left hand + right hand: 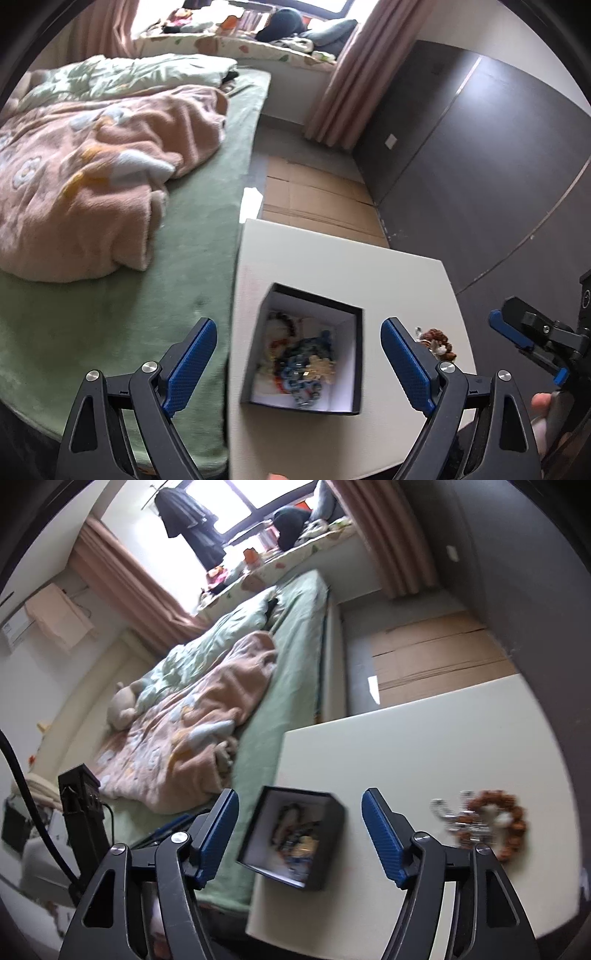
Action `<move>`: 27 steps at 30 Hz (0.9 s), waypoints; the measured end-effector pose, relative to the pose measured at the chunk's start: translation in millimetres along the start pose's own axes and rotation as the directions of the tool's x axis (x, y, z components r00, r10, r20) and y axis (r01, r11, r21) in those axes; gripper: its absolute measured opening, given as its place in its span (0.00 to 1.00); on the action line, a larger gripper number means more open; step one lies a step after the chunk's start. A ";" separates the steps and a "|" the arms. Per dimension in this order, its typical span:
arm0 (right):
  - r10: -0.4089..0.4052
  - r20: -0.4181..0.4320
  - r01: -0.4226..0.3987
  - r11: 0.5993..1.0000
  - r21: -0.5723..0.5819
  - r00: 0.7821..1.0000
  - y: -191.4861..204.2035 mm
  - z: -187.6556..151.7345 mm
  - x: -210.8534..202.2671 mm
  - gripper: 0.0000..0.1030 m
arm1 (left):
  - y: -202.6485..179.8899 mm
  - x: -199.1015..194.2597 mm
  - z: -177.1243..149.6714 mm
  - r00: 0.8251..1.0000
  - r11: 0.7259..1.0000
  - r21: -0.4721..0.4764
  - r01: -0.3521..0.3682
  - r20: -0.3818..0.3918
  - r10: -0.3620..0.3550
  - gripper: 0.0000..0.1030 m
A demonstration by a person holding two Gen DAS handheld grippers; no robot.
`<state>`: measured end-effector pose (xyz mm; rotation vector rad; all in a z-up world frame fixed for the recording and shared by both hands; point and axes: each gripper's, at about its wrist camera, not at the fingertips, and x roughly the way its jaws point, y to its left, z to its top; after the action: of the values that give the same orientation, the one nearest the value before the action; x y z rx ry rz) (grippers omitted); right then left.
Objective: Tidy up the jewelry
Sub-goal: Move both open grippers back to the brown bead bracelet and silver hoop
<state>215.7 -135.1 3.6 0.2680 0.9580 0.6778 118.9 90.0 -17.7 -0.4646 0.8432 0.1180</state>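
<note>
Left gripper (299,363): hovering over the table with its blue pads spread wide, nothing between them; the box is showing in the gap.
Right gripper (300,834): also gaping wide and gripping nothing, hanging above the table's near edge; from the left wrist view it is sitting off at the far right (517,332), with a bit of a hand (545,402) behind it.
Box (354,354): a black, white-lined, open-topped square box sitting on the table, near the edge that runs along the bed; being square, it is showing no clear long axis. In the right wrist view (328,849) it is lying between the two fingers.
Jewelry in box (299,365): a tangled heap of beaded pieces, blue, red and dark beads plus a pale gold flower shape, piling toward the box's near side; single pieces are blurring together.
Bracelet (508,821): a ring of brown beads lying flat on the table, right of the box and well apart from it; as a loop, it is pointing no particular way.
Silver piece (448,818): a small shiny item lying just left of the bracelet, touching or nearly so; too blurred to tell its direction.
Table (332,258): white, standing right beside the bed.
Bed (147,295): green sheet, with a pink blanket (92,177) lying crumpled on it.
</note>
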 end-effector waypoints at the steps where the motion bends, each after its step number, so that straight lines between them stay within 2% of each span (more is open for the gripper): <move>1: -0.013 -0.001 0.013 1.000 0.004 1.000 -5.5 -0.4 -5.0 0.69 | -6.5 0.4 -0.9 1.000 1.000 0.011 0.009 0.001 -0.009 0.88; 2: -0.030 0.000 0.030 1.000 0.009 1.000 -13.2 -1.9 -11.2 0.70 | -11.0 0.4 -1.9 1.000 1.000 0.021 0.010 0.002 -0.010 0.88; 5: -0.066 0.018 0.065 0.997 0.049 0.998 -36.7 -8.2 -24.8 0.81 | -26.9 1.0 -5.5 1.000 0.998 0.066 0.026 0.002 -0.026 0.88; 9: -0.070 0.032 0.065 0.988 0.141 0.997 -67.6 -22.3 -38.8 0.92 | -48.3 5.9 -10.5 0.999 0.992 0.122 0.046 -0.004 -0.046 0.88; 13: -0.119 0.042 0.109 0.978 0.178 0.992 -86.4 -41.0 -48.7 0.92 | -71.8 15.1 -19.4 0.997 0.980 0.182 0.074 -0.027 -0.070 0.88; 20: -0.117 0.040 0.100 0.952 0.288 0.992 -126.5 -73.0 -54.6 0.92 | -111.8 38.6 -36.8 0.989 0.950 0.285 0.126 -0.112 -0.097 0.88; 27: -0.146 0.060 0.112 0.915 0.387 0.987 -158.1 -84.7 -65.8 0.92 | -138.7 63.8 -46.3 0.971 0.936 0.309 0.171 -0.212 -0.107 0.88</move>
<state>185.4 -304.8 -78.7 0.5702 1.0106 0.3487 168.3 -59.5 -43.1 -0.2243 0.9956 -0.1997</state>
